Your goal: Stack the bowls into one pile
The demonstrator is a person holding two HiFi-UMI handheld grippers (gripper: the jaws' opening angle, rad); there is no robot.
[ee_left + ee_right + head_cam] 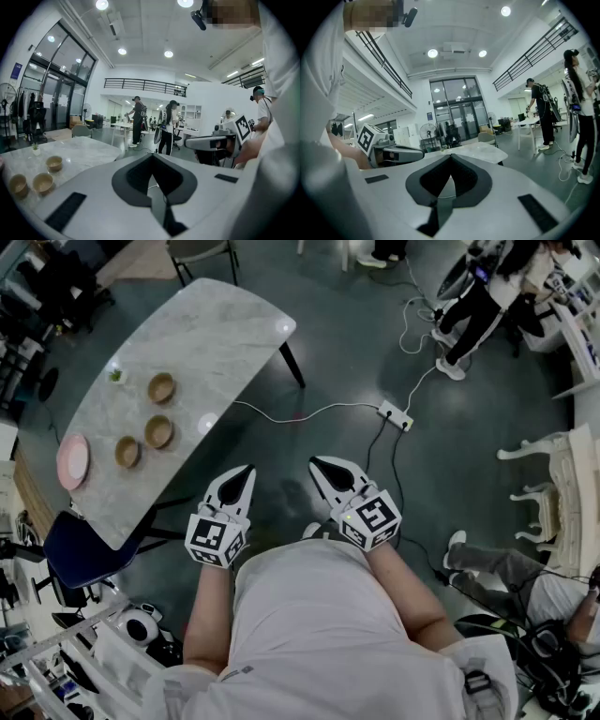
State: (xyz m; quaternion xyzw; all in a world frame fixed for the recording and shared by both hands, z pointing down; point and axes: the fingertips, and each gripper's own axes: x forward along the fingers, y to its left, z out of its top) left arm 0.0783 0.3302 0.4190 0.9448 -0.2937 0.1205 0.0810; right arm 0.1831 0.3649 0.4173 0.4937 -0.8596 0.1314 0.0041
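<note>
The marble surface [206, 343] carries three bowls [161, 387] [158, 431] [127, 452], all apart, a pink plate [72, 461] and a small plant [115, 376].

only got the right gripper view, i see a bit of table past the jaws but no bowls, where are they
Observer: The head view shows them on the marble table, to the person's left: a first bowl, a second bowl and a third bowl.
Operator: any stacked yet
Observer: No, all three stand apart and none is nested.
Operator: left gripper holding anything
Observer: No. The left gripper is shut on nothing, and it is off the table over the floor, beside the right gripper.
</note>
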